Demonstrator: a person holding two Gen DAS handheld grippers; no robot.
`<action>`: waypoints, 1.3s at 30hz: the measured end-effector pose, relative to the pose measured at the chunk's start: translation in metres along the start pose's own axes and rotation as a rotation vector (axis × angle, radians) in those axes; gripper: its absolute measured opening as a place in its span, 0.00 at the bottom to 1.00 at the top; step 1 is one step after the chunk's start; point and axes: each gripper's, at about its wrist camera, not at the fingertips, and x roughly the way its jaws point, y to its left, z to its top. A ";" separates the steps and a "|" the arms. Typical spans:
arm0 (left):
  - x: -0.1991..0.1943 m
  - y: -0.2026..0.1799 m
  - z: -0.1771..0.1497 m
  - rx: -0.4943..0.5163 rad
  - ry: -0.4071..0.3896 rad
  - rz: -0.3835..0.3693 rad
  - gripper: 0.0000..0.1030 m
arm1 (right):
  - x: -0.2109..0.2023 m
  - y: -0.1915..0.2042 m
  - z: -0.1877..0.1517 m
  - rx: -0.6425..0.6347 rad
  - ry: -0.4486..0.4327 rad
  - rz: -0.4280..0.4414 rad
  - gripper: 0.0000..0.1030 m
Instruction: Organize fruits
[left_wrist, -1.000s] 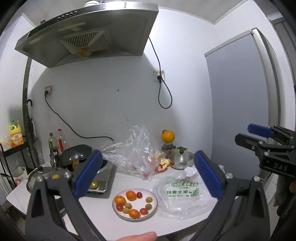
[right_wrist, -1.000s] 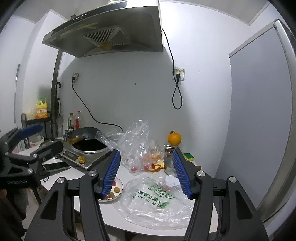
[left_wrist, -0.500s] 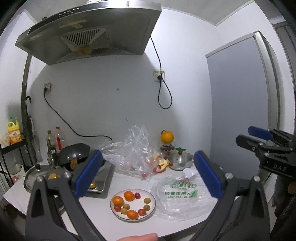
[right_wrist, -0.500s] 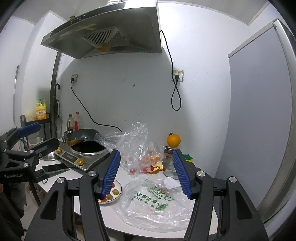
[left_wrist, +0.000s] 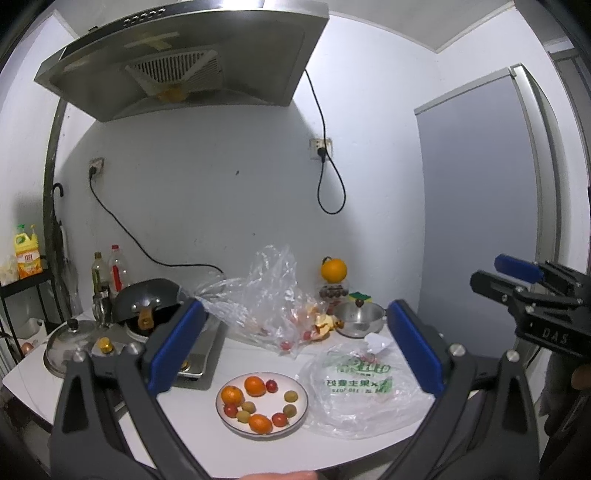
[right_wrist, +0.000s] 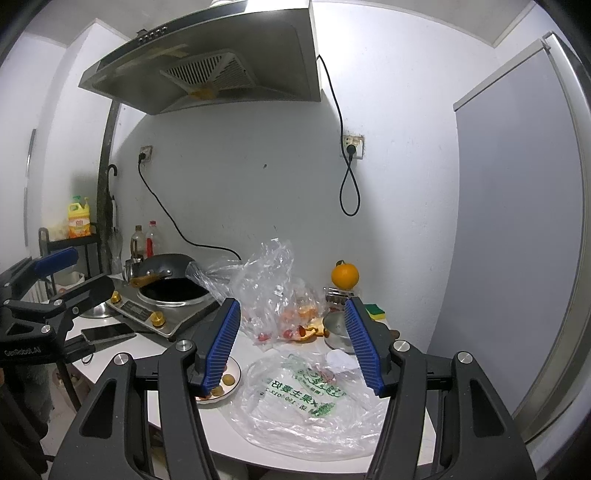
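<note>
Oranges (left_wrist: 255, 385), cherry tomatoes (left_wrist: 272, 386), green fruits (left_wrist: 290, 396) ringed on white plate (left_wrist: 301, 410).

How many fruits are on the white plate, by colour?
On the white plate:
Orange fruits: 3
Small red fruits: 3
Small yellow-green fruits: 4
Total: 10

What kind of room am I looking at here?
Most likely a small home kitchen. A steel range hood hangs over a countertop stove with a dark wok on it, and a white counter holds a plate of fruit beside plastic bags.
</note>
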 end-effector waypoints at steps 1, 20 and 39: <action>0.000 0.001 0.000 -0.007 0.000 0.002 0.97 | 0.001 0.001 0.000 0.000 0.001 0.001 0.60; 0.004 0.007 -0.006 -0.012 0.006 0.015 0.98 | 0.009 0.001 -0.003 0.011 0.008 -0.002 0.60; 0.004 0.011 -0.008 -0.005 0.006 0.000 0.98 | 0.011 0.004 -0.004 0.008 0.008 0.003 0.60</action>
